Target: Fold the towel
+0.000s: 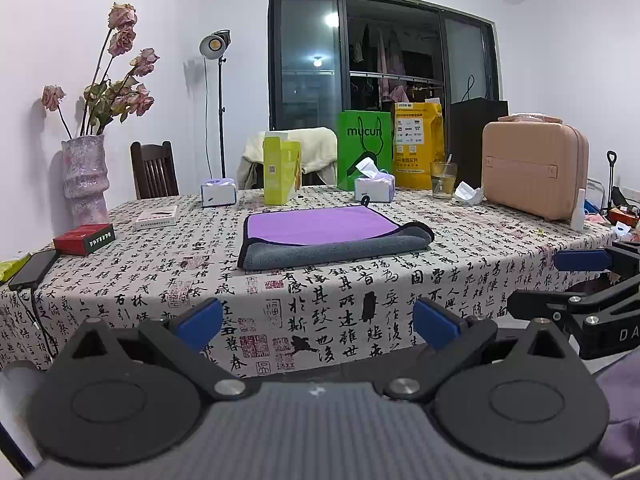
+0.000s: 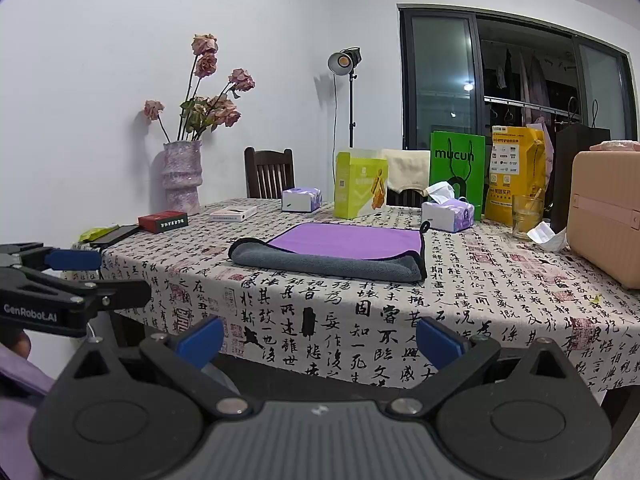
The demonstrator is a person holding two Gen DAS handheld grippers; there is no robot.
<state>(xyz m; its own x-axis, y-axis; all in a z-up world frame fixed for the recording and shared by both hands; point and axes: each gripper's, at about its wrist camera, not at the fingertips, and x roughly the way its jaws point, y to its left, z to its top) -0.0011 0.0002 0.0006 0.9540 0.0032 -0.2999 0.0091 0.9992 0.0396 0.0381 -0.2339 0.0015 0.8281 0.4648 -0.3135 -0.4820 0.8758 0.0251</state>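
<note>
A towel, purple on top and grey underneath (image 1: 320, 236), lies flat in the middle of the table (image 1: 120, 280), its near edge folded over to show the grey side. It also shows in the right wrist view (image 2: 340, 248). My left gripper (image 1: 316, 320) is open and empty, held off the table's near edge, well short of the towel. My right gripper (image 2: 320, 338) is open and empty, also off the near edge. Each gripper shows in the other's view: the right one (image 1: 576, 276) at the right side, the left one (image 2: 80, 276) at the left side.
The table has a calligraphy-print cloth. Behind the towel stand two tissue boxes (image 1: 374, 186), a yellow-green carton (image 1: 280, 172), a green bag (image 1: 364, 148), a glass (image 1: 443, 180) and a pink case (image 1: 534, 168). A vase of dried roses (image 1: 84, 176), a red box (image 1: 84, 239) and a phone (image 1: 34, 268) are at the left.
</note>
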